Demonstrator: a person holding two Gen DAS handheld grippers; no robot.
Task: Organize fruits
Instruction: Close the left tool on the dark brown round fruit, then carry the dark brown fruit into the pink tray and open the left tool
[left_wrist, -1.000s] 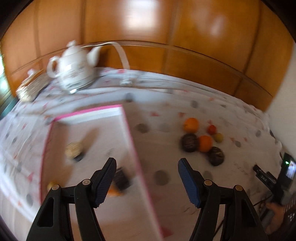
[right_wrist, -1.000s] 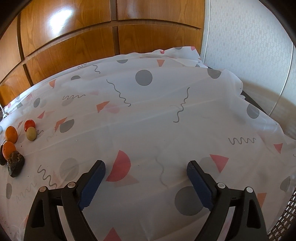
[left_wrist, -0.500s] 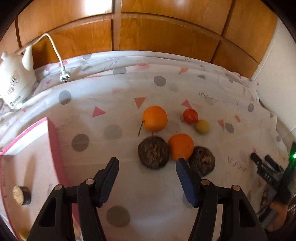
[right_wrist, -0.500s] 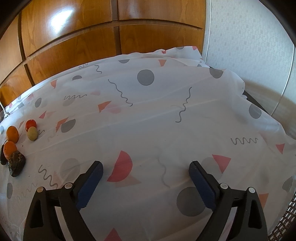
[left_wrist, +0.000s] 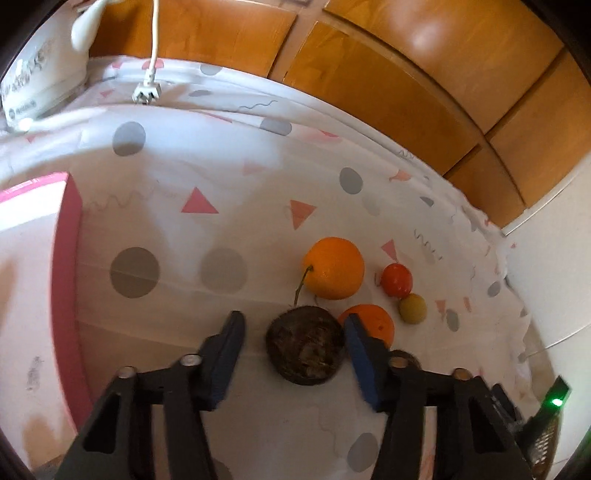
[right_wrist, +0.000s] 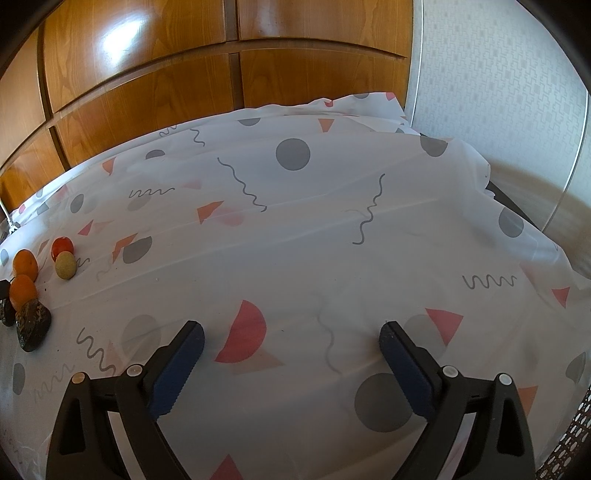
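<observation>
A dark brown rough fruit (left_wrist: 304, 345) lies on the patterned cloth between the jaws of my left gripper (left_wrist: 294, 319). The jaws are closing. The right pad is at the fruit's edge and a gap remains beside the left pad. Behind it sit a large orange (left_wrist: 334, 267) with a stem, a second orange (left_wrist: 373, 321) half hidden by the right finger, a small red fruit (left_wrist: 396, 280) and a yellow-green fruit (left_wrist: 413, 308). My right gripper (right_wrist: 291, 336) stands open over bare cloth, far to the right of the fruit cluster (right_wrist: 23, 290).
A pink-rimmed tray (left_wrist: 66, 277) lies left of the fruits. A white kettle (left_wrist: 40, 81) and its loose plug (left_wrist: 147, 92) sit at the back left. Wooden panels (right_wrist: 147, 96) back the table. A second dark fruit (right_wrist: 32, 325) lies nearest the right gripper. A dark device with a green light (left_wrist: 554, 400) is at lower right.
The left wrist view swung from the pink tray to the right and dropped onto the fruits. Its jaws narrowed around the dark brown fruit. The right gripper stayed put.
</observation>
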